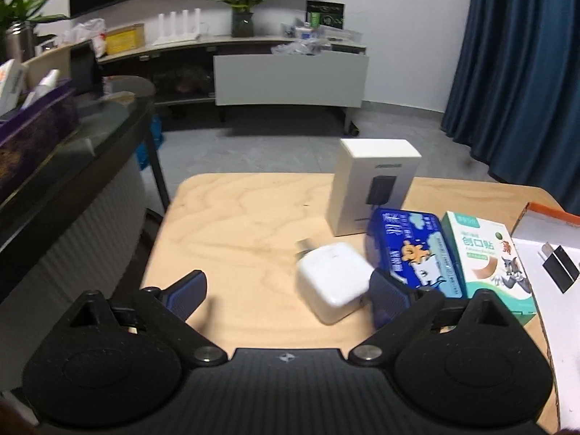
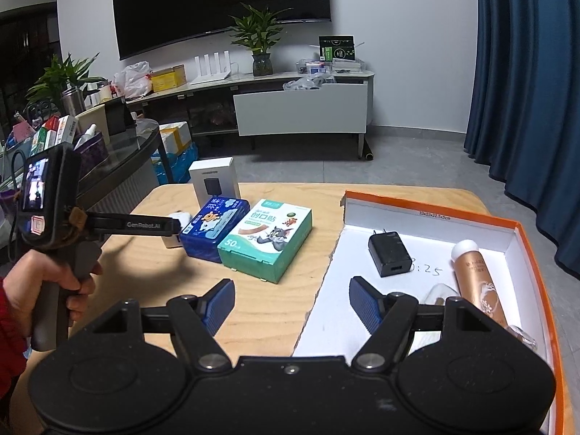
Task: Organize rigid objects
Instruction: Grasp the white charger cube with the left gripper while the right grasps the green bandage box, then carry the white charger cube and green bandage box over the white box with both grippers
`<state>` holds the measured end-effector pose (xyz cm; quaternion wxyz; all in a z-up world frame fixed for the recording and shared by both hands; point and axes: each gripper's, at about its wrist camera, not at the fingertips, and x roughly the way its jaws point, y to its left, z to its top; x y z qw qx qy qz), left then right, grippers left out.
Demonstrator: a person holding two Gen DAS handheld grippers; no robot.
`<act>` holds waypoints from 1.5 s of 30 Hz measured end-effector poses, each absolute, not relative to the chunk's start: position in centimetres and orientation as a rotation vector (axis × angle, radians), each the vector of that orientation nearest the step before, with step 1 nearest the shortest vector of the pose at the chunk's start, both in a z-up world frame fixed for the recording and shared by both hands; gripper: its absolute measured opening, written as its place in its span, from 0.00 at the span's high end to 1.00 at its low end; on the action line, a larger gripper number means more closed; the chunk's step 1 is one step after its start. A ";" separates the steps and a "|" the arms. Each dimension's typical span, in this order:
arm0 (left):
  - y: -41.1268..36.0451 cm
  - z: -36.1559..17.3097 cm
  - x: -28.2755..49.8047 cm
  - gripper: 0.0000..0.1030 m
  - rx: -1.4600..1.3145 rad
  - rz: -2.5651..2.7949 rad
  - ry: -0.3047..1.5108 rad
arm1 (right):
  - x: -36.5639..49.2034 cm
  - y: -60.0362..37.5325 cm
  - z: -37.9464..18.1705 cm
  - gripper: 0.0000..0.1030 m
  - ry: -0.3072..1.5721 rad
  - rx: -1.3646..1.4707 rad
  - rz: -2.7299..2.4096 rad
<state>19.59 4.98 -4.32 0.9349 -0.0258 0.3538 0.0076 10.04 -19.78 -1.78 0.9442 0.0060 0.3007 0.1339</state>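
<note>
**White charger sitting between wide-open tongs, tray already half loaded**

So the left gripper [image 1: 286, 291] is spread wide, nothing pinched. A chunky white charger [image 1: 331, 282] sits on the wooden table [image 1: 235, 224] just inside the right finger [image 1: 389, 295]; looks like it's touching that blue pad or really close, can't tell for sure because the picture's a bit smeared there. It's a rounded white cube, glossy, tipped a little, with its metal prongs sticking out toward the far left, away from the camera. Not much of a long axis on it, basically a block.

Right next to it is a blue box [image 1: 415, 250] with cartoon art, lying flat, long side running away from the camera. Beside that, a green bandage box [image 1: 489, 264], same orientation, the two touching. Behind them a white box [image 1: 373, 185] stands upright.

The right gripper [image 2: 290, 302] is also spread, hovering over the table edge of the orange tray [image 2: 536, 253], holding nothing. In the tray: a black charger [image 2: 389, 253] lying flat, prongs pointing to the far side, and a gold tube [image 2: 478, 282] with a white cap, cap end pointing away.
</note>
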 end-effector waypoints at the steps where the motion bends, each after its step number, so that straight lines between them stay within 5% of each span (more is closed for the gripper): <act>1: 4.8 -4.4 19.7 0.04 -0.054 0.007 0.724 | 10.3 -19.7 -1.9 0.19 0.616 0.015 0.273; 8: 4.8 -5.7 20.2 0.09 -0.078 0.013 0.717 | 12.1 -18.5 -2.2 0.19 0.634 0.020 0.288; 10: 4.9 -5.8 20.1 0.18 -0.049 0.004 0.704 | 12.5 -18.3 -2.3 0.19 0.641 0.033 0.291; 12: 4.6 -5.7 19.7 0.42 -0.001 -0.016 0.686 | 13.0 -18.0 -2.4 0.19 0.643 0.033 0.294; 13: 4.5 -5.7 19.6 0.43 0.009 -0.027 0.678 | 13.4 -17.8 -2.5 0.19 0.646 0.032 0.295; 27: 5.8 -3.7 16.6 0.44 -0.036 -0.015 0.617 | 21.1 -13.5 -4.5 0.19 0.736 0.038 0.254; 34: 5.9 -2.7 15.5 0.43 -0.058 -0.021 0.586 | 24.0 -12.4 -5.4 0.07 0.760 0.014 0.236; 45: 5.8 -2.8 14.9 0.43 -0.076 -0.043 0.583 | 23.7 -14.0 -5.3 0.06 0.750 0.006 0.206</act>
